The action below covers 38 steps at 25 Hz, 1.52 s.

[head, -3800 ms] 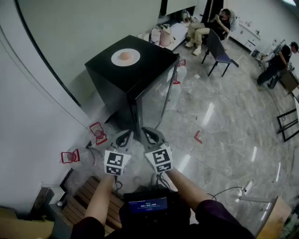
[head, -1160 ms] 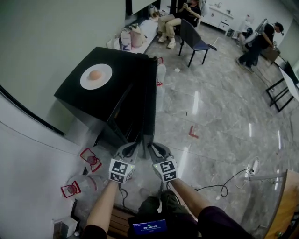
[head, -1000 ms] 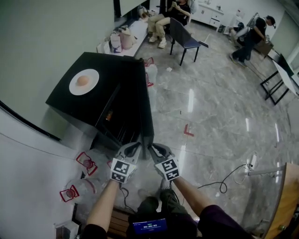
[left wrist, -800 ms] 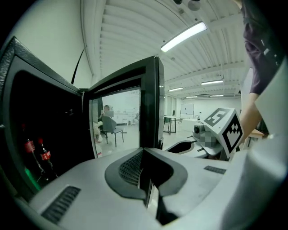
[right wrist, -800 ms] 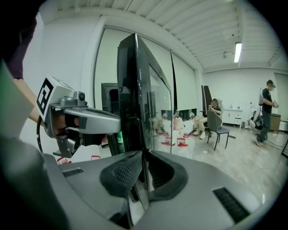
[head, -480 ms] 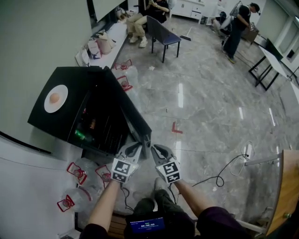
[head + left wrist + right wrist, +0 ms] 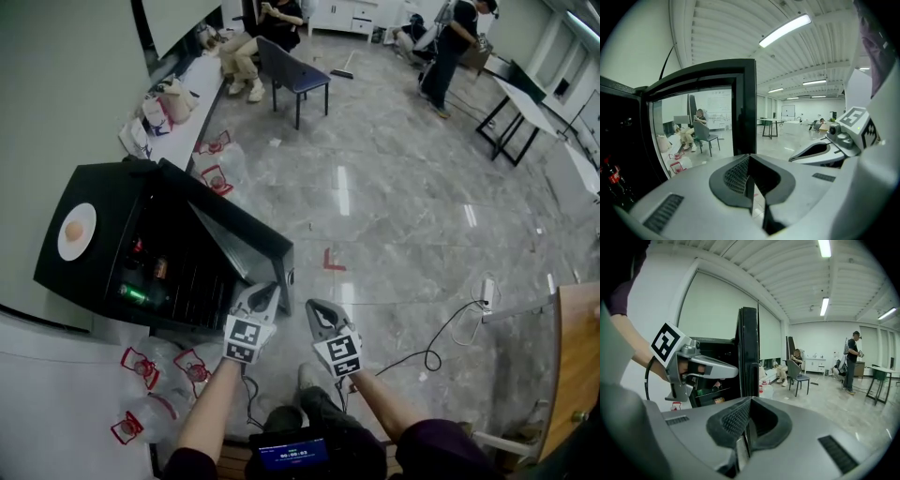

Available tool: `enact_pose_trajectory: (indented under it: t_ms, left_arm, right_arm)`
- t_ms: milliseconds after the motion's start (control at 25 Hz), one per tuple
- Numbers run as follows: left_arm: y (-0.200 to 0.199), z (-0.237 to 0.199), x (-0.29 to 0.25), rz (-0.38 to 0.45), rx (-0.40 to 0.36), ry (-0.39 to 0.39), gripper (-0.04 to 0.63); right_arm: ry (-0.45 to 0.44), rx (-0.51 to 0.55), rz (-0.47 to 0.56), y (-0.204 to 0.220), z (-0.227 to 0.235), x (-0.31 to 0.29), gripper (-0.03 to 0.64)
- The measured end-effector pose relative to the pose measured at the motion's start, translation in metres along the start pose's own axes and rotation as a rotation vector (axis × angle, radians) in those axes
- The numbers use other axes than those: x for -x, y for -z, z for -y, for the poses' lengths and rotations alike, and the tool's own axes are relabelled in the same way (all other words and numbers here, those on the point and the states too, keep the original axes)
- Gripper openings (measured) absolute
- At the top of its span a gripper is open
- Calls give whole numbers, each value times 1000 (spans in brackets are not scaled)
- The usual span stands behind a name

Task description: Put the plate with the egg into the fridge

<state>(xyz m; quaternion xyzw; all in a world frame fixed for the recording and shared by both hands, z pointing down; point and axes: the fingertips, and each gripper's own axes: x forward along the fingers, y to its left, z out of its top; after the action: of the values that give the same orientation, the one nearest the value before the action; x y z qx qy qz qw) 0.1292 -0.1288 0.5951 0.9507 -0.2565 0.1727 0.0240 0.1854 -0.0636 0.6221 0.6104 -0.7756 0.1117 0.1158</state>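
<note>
As jaws are shut empty on both the right gripper (image 7: pixel 317 309), just closed, and the left gripper (image 7: pixel 265 292) beside the door (image 7: pixel 244 239), opening seems done; next, jaws must be opened for the plate (image 7: pixel 84 220) with egg (image 7: pixel 74 230) atop the fridge (image 7: pixel 101 192), centre left.

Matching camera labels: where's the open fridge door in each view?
Head view: fridge door left of centre, swung open.
Left gripper view: fridge door at centre, glass pane with a dark frame upright.
Right gripper view: fridge door at centre, seen edge-on as a thin dark upright.
Shared landmark: the dark chair out on the floor, visible in all three.
</note>
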Motion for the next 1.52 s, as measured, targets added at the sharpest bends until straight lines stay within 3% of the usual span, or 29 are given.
enact_pose_trajectory:
  t_ms: [320,600,880,1120,1360,1520]
  left_arm:
    - [-9,4,-11,-1,-10,-8,11]
    - [-58,-39,41,-1,-160,-95,11]
    - [-115,-118,143,-60,-325,-264,11]
    - [-132,-231,242,-168,-406,-384,11]
    - [-125,-345,312,-303,-422,-497,11]
    - [-119,-405,332,-391,-415,-536,9]
  right_arm:
    - [-13,26,20,-10,23,-4,8]
    - [-161,289,146,-85,-23,-25,6]
    - [-345,521,332,-193,-124,-58,8]
    - [-454,782,478,-274,-236,-106,6]
    - [-475,1136,561,-313,-308,-156,6]
    - [-503,1322,588,-333,-342,-185,8]
